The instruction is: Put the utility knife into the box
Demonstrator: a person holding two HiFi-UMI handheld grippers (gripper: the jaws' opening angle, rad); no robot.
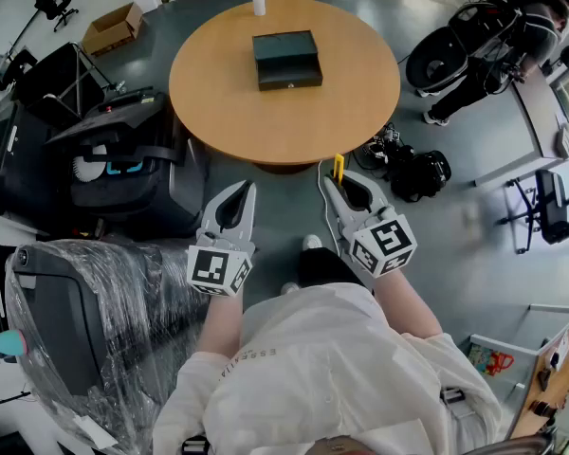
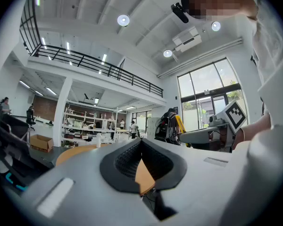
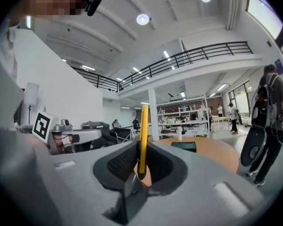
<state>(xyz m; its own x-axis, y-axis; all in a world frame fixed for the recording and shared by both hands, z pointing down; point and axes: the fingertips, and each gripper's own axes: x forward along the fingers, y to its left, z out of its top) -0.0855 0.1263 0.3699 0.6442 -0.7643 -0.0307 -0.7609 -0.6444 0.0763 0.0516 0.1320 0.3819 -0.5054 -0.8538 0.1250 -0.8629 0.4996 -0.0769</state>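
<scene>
Knife gripped, box not yet reached
Right gripper (image 1: 336, 182) clamps the yellow utility knife (image 3: 143, 135) upright; left gripper (image 1: 246, 188) is pinched together, empty. The dark box (image 1: 286, 60) sits on the round table (image 1: 218, 102), top centre; approach and insertion remain.

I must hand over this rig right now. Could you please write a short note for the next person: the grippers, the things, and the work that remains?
Left gripper: shut, empty.
Right gripper: shut on the yellow utility knife, which sticks out past the tips.
Box: dark, in the middle of the round table, apart from both grippers. I cannot tell if its lid is open.
Done: the knife is in the grip.
Left: bring it over the table and put it into the box.
</scene>
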